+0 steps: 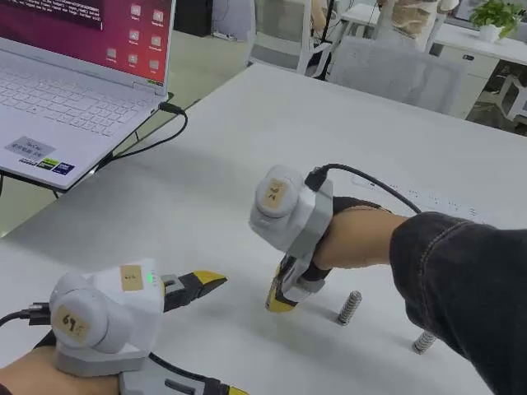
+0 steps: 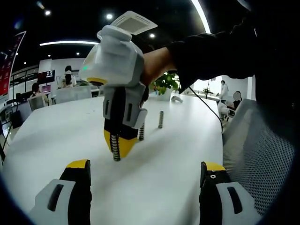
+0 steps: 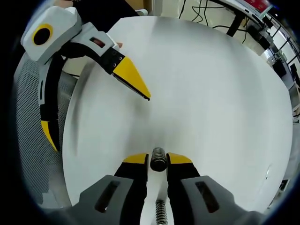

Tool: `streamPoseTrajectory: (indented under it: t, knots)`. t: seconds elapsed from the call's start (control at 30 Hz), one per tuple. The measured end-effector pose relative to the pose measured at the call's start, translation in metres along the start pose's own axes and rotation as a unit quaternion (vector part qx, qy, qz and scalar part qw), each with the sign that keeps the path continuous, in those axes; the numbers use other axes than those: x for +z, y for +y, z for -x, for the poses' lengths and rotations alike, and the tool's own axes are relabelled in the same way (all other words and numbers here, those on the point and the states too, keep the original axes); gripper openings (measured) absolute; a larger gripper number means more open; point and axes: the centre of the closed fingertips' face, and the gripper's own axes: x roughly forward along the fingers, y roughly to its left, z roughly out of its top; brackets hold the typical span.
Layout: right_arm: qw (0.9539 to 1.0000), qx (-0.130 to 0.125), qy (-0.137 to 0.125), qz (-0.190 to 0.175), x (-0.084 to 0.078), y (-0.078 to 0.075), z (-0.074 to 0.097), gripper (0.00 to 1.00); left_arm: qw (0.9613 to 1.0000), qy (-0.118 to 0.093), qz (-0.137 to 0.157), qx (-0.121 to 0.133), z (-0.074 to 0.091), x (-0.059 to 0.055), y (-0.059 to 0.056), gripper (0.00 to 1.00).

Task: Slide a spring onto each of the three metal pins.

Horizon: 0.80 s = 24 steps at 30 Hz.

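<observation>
My right gripper (image 1: pixel 280 303) points straight down at the white table (image 1: pixel 247 148), shut on a small metal spring (image 3: pixel 158 159). In the left gripper view that spring (image 2: pixel 116 152) hangs upright from the yellow tips of the right gripper (image 2: pixel 118 144), its lower end at the table. Two more springs (image 1: pixel 349 307) (image 1: pixel 424 341) stand upright to the right of it. I cannot make out pins inside them. My left gripper (image 1: pixel 221 333) rests low at the front left, open and holding nothing, its fingertips (image 3: pixel 133 79) aimed at the right gripper.
An open laptop (image 1: pixel 74 90) on a stand sits at the table's far left, with a black cable (image 1: pixel 148 144) trailing from it. A white power strip (image 1: pixel 428 197) lies at the far right. Grey chairs (image 1: pixel 395 70) stand beyond the table's far edge.
</observation>
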Motion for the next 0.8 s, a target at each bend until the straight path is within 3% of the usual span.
streamPoseTrajectory:
  t: [0.5, 0.8]
  knots:
    - [0.9991, -0.005, -0.029, -0.032, -0.010, 0.001, 0.010, 0.23, 1.0000, 0.002, -0.002, -0.003, -0.002, 0.000, 0.000, 0.95]
    - [0.9978, -0.007, -0.046, -0.047, -0.015, 0.008, 0.020, 0.24, 1.0000, 0.001, -0.002, -0.001, -0.002, 0.002, 0.001, 0.96]
